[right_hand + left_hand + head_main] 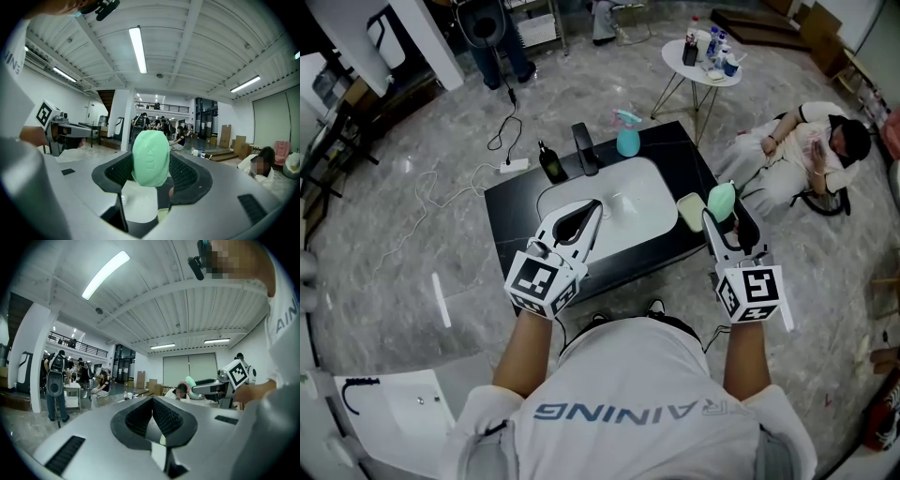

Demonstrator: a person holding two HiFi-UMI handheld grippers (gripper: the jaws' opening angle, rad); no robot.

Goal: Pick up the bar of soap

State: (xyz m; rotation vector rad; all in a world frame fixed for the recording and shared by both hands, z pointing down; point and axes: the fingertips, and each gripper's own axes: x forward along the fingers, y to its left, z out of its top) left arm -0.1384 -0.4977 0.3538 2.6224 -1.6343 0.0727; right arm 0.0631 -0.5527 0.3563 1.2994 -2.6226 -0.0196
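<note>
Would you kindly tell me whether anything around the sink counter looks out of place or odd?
Nothing looks spilled or damaged. The only oddities: the soap sits clamped in the right hand-held gripper rather than on the dish, and a power strip lies loose on the floor.

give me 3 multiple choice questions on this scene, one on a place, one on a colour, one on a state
1. Where is the bar of soap?
A in the sink
B between the right hand-held gripper jaws
C on the floor

2. What colour is the spray bottle?
A red
B teal
C black

3. The left hand-held gripper is:
A shut and empty
B wide open
C shut on a bottle

Answers:
1 B, the right gripper view shows the green bar clamped between the jaws.
2 B, it stands teal behind the basin.
3 A, its jaws meet with nothing between them.
</note>
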